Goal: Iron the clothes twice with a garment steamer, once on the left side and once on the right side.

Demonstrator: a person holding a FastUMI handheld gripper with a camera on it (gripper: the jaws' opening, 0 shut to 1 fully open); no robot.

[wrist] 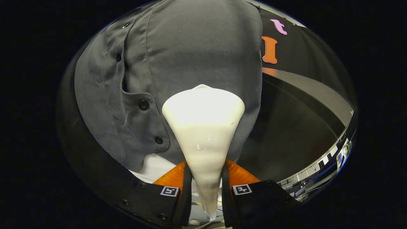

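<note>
A cream-white garment steamer rises from between my fingers, its narrow handle pressed by both of them and its wide head flaring out ahead. My gripper is shut on that handle. The steamer head lies against a grey button-up shirt hanging just beyond it. The head sits to the right of the shirt's button placket, on the panel that reaches the shirt's right edge. A white layer peeks out under the shirt's hem near my left finger.
The black cloth wall stands behind and to the right of the shirt. A grey ledge curves along the right, with a dark surface below it. Bright room fixtures show past the ledge's far end.
</note>
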